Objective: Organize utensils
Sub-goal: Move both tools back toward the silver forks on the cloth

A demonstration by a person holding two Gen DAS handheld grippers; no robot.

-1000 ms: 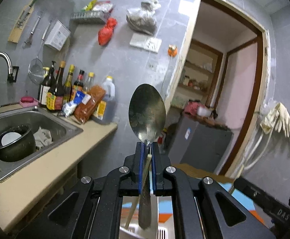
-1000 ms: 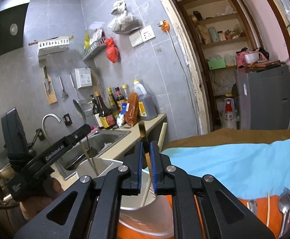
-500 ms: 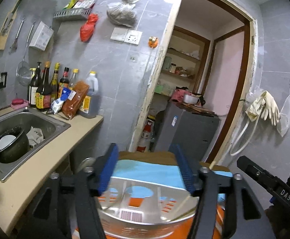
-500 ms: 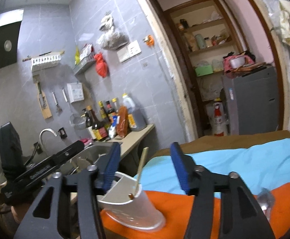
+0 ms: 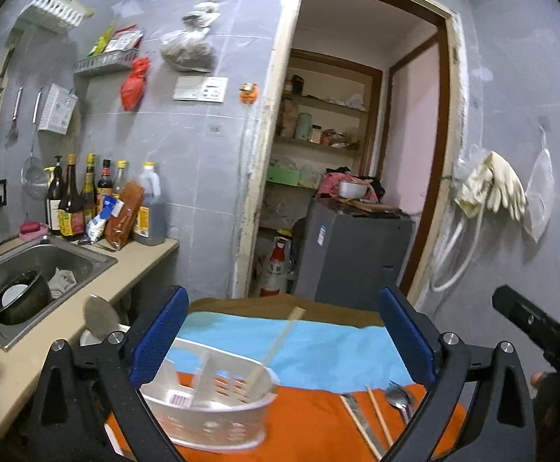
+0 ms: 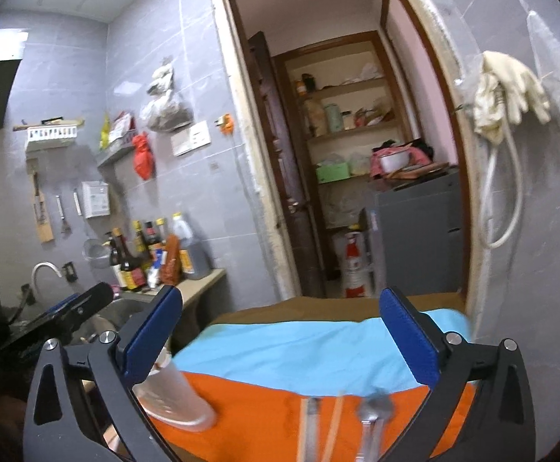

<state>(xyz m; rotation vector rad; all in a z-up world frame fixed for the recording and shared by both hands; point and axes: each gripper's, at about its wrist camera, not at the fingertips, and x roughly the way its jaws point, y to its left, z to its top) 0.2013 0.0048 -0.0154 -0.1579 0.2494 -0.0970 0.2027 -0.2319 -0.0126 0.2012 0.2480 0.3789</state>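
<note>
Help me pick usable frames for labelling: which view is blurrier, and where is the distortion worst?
Right wrist view: more motion blur, the utensils on the orange cloth smeared into streaks. Left wrist view: sharper, though the white caddy is soft. Both: fisheye bends the door frame and darkens the corners.

Two black, matte plastic handheld grippers, each with a pair of angular fingers pierced by triangular cut-outs. Left gripper point(image 5: 284, 340): bright blue, finely ribbed pads point(image 5: 158, 340) on the inner finger faces, round silver screws point(image 5: 58, 344) at the joints. Right gripper point(image 6: 282, 340): same blue pads point(image 6: 407, 340), same silver screws point(image 6: 508, 344). On the right one's black housing, seen from the left wrist camera, white lettering, partly legible. No sleeves or cables clearly visible.
</note>
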